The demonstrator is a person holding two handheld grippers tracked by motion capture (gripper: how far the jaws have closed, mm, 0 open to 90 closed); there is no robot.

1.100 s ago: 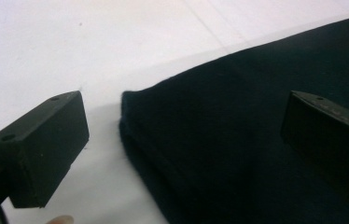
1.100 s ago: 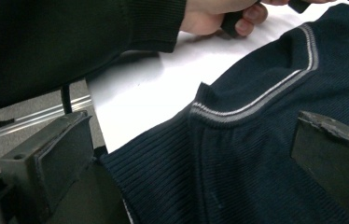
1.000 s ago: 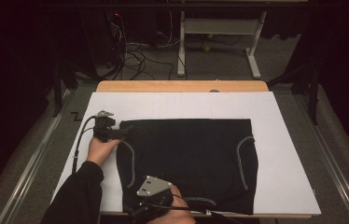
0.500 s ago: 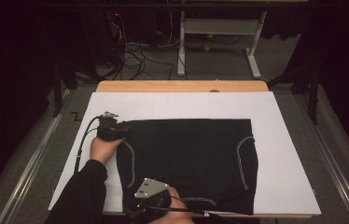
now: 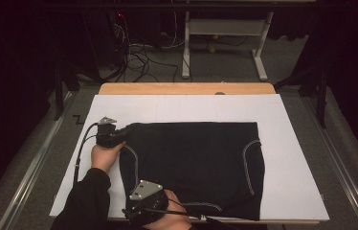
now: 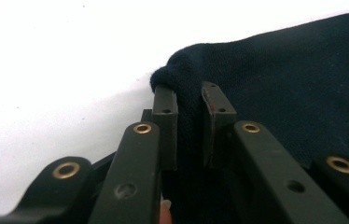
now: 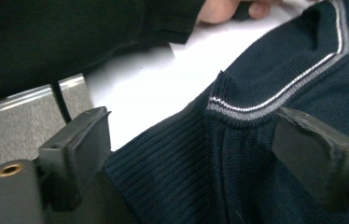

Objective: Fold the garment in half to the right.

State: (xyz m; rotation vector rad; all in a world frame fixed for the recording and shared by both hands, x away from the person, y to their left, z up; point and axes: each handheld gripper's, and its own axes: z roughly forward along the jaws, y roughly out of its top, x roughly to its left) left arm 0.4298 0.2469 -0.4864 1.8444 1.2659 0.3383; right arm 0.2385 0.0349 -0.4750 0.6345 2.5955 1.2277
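A dark navy knit garment (image 5: 191, 158) with grey-white striped trim (image 7: 275, 100) lies flat on a white board (image 5: 287, 143). My left gripper (image 5: 128, 129) is at its far left corner. In the left gripper view that gripper (image 6: 193, 100) is shut on a raised fold of the garment (image 6: 294, 84). My right gripper (image 5: 138, 191) sits at the near left corner, under its grey plate. Its jaws have just been closing. In the right gripper view it (image 7: 196, 140) is still wide open, with the ribbed hem (image 7: 172, 168) between the jaws.
The white board (image 6: 70, 70) rests on a wooden table (image 5: 186, 88); grey floor, cables and a table frame (image 5: 225, 28) lie beyond. The left hand (image 7: 224, 9) and its dark sleeve (image 7: 70, 37) cross the top of the right gripper view. Bare board lies right of the garment.
The left hand and its gripper have edged slightly nearer and right, onto the garment's far left corner. The right hand has stayed at the near left corner.
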